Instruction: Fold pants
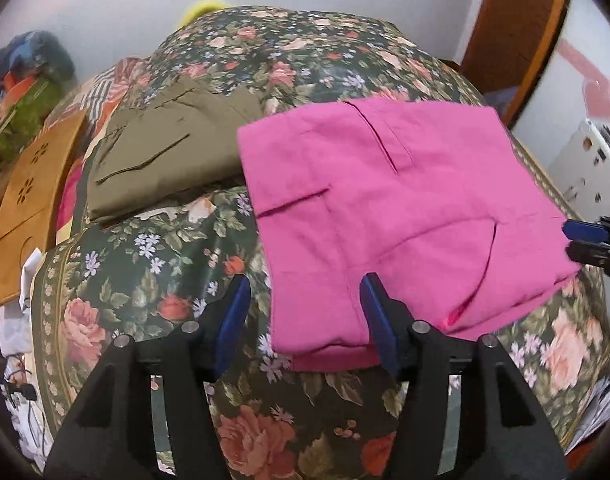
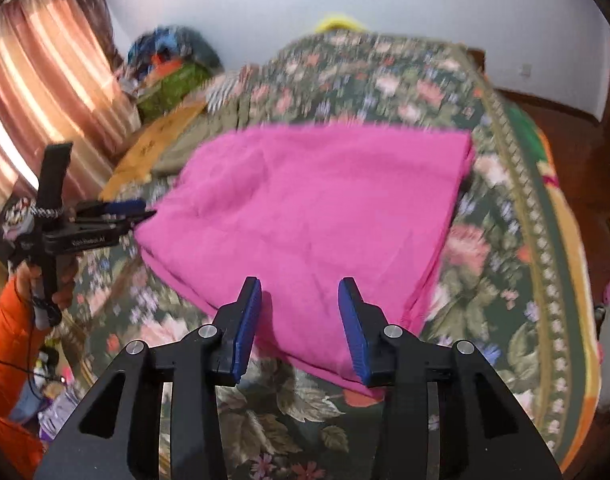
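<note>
The pink pants lie folded into a flat, squarish packet on the flowered bedspread, edges fairly even, pocket slits facing up. The left gripper hangs over the near left corner with its jaws parted and nothing between the pads; one finger sits over the cloth, the other over the bedspread. The right gripper is parted too, empty, poised above the near edge of the packet. Just beside it, an olive garment lies folded already. By the look of it the folding is done, or nearly: perhaps a last smoothing or one more fold, since the near hem bulges a little.
</note>
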A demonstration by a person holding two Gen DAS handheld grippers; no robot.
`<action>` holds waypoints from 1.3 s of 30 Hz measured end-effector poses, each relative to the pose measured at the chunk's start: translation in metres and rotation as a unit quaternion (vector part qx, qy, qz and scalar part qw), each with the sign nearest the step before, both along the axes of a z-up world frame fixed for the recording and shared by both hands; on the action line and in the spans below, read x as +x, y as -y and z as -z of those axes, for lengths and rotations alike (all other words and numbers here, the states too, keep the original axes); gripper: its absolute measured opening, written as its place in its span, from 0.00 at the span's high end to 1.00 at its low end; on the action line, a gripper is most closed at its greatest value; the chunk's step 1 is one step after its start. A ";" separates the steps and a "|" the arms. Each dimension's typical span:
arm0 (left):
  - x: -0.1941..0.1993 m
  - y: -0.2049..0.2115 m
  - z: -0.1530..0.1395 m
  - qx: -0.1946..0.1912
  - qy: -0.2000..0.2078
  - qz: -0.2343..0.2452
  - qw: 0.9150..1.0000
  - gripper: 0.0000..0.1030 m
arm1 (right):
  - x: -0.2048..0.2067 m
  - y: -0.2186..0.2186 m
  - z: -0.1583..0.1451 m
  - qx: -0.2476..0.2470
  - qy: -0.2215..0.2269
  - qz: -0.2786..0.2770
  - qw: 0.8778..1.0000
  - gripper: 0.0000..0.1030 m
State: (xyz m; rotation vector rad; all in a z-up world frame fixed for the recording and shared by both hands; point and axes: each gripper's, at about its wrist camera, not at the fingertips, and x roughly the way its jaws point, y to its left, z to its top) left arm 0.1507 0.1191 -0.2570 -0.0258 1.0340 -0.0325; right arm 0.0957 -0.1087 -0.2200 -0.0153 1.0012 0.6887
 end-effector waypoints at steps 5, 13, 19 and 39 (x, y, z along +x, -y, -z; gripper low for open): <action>-0.009 0.002 0.006 -0.040 -0.011 0.000 0.999 0.44 | -0.003 0.008 0.011 -0.010 -0.004 -0.017 1.000 0.65; -0.020 0.012 0.008 -0.068 -0.019 -0.033 0.997 0.44 | -0.001 0.024 0.018 -0.026 -0.016 -0.023 0.999 0.63; -0.041 0.028 0.003 -0.076 -0.006 -0.051 0.996 0.44 | 0.005 0.044 0.026 -0.038 -0.027 -0.003 0.999 0.61; 0.008 -0.025 -0.054 0.022 0.071 -0.092 0.993 0.35 | 0.048 0.052 -0.018 -0.052 0.027 0.011 0.998 0.58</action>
